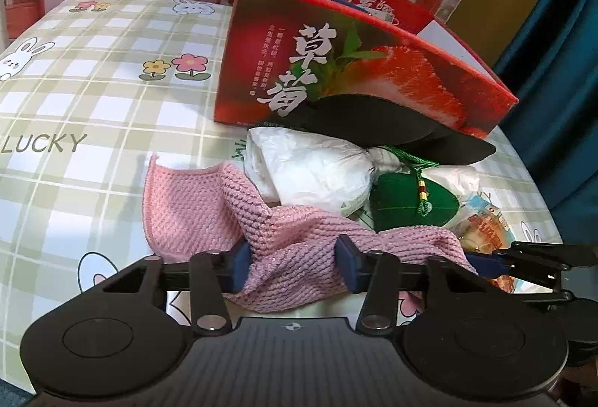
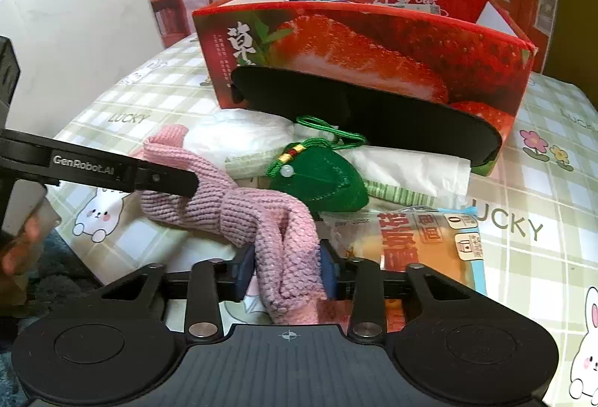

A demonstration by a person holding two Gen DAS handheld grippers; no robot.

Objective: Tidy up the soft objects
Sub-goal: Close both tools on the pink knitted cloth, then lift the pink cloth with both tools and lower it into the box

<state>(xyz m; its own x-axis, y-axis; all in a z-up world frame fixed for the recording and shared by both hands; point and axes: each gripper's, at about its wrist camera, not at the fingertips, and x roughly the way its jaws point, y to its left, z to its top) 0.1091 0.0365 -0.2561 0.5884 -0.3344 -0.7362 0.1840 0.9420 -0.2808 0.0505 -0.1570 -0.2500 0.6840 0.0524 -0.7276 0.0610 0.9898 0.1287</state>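
Observation:
A pink knitted cloth (image 1: 187,212) lies crumpled at the table's near edge, in front of a pile of soft things. My left gripper (image 1: 293,265) is shut on a bunched fold of it, with both blue pads pressing into the knit. In the right wrist view my right gripper (image 2: 287,272) is shut on another bunched end of the same pink cloth (image 2: 243,209). A finger (image 2: 157,179) of the left gripper reaches in from the left onto the cloth. The right gripper's fingers (image 1: 530,257) show at the right of the left wrist view.
A red strawberry box (image 1: 336,70) (image 2: 373,52) stands open behind the pile. Against it lean a black flat pad (image 2: 373,115), a white plastic bag (image 1: 310,164), a green sachet with a cord (image 2: 321,179) and a snack packet (image 2: 422,239). A checked tablecloth (image 1: 93,89) covers the table.

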